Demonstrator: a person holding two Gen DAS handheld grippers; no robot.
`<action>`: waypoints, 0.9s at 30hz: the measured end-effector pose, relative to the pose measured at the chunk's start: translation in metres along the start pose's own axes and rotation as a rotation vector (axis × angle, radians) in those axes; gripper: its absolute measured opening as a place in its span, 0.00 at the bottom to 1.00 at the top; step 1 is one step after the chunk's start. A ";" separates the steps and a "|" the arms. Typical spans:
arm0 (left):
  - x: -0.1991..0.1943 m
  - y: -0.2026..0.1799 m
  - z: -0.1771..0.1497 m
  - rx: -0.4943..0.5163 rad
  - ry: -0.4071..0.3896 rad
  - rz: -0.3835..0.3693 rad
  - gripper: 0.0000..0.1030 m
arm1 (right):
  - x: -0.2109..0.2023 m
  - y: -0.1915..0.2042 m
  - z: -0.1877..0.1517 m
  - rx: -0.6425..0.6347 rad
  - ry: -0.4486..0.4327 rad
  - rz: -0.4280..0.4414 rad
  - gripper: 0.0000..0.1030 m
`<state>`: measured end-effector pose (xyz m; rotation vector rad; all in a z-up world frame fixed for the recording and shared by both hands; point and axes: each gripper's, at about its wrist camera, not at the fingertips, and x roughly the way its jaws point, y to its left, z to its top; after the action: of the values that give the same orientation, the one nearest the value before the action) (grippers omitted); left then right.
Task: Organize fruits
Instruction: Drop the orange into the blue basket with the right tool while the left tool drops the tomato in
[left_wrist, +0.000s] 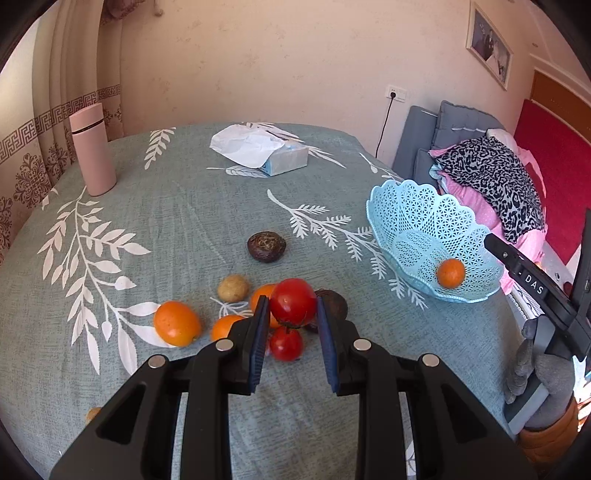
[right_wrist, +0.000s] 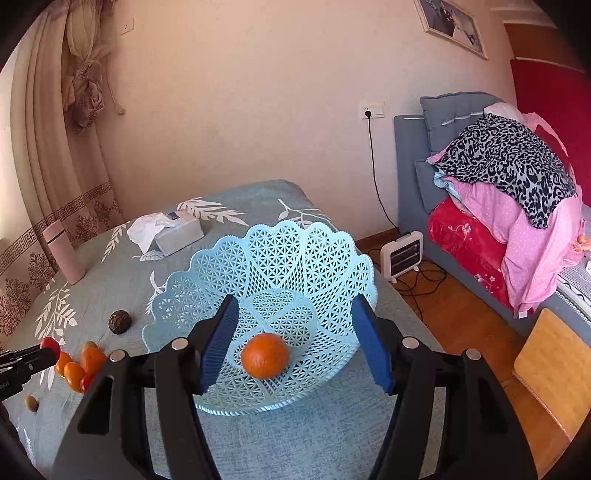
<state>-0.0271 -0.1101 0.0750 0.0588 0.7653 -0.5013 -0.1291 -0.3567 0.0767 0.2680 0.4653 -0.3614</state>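
Orange (right_wrist: 264, 355) inside blue basket (right_wrist: 295, 251)

Brightness: warm, even daylight fills both views; colours read clearly.
Source: strongest glow at the lower right of the frame in the left wrist view, beside the table (left_wrist: 184, 221).
Shadows: soft and short under the fruit and the basket (right_wrist: 280, 258).
Distortion: heavy fisheye bend; the curtain (right_wrist: 48, 147) and walls bow at the edges, corners vignette to black.
Focus: centre crisp, near gripper bodies slightly soft.
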 end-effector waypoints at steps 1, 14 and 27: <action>0.003 -0.007 0.003 0.010 0.002 -0.011 0.25 | -0.002 0.000 0.000 -0.002 -0.013 -0.003 0.68; 0.051 -0.081 0.034 0.098 0.052 -0.152 0.26 | 0.001 -0.027 0.001 0.137 0.005 0.020 0.69; 0.067 -0.081 0.037 0.033 0.068 -0.181 0.61 | 0.000 -0.023 0.000 0.123 -0.012 0.008 0.77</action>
<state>0.0006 -0.2178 0.0672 0.0370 0.8331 -0.6868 -0.1383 -0.3779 0.0730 0.3871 0.4308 -0.3847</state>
